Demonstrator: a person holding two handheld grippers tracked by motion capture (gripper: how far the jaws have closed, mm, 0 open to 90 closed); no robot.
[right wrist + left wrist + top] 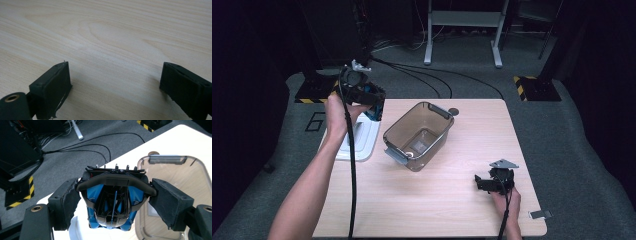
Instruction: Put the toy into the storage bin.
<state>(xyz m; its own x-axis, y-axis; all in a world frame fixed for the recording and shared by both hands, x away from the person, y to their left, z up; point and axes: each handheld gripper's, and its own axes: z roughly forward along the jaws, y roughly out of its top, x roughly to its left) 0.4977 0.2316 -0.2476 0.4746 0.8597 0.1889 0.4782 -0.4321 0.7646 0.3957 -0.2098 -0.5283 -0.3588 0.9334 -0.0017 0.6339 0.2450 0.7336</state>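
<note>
- The left gripper [113, 195] pinches a blue and black toy car [113, 202] across its sides; in the left gripper view both pads press the car's body, its nose pointing down toward the camera and a black rear wing at 12 o'clock.
- In the high view the left gripper [371, 102] holds the toy car [374, 107] in the air above the table's far-left corner, just off the 9 o'clock side of the bin.
- A white tray [359, 142] lies directly below the car, overhanging the table's left edge; nothing can be made out in it.
- The clear brownish plastic bin [418, 135] stands at the middle of the wooden table [452, 210], with grey handle clips at its 1 o'clock and 7 o'clock ends. Inside, a pale square label or patch shows on its floor; any writing on it is too small to read.
- A small dark round thing [454, 111] sits on the table just past the bin's 1 o'clock corner.
- The right gripper [484, 182] rests at 4 o'clock from the bin, well apart from it; in the right gripper view its jaws are spread wide over bare wood with nothing between them.
- A white figure resembling a 6 is painted on the floor [314, 121] left of the table.
</note>
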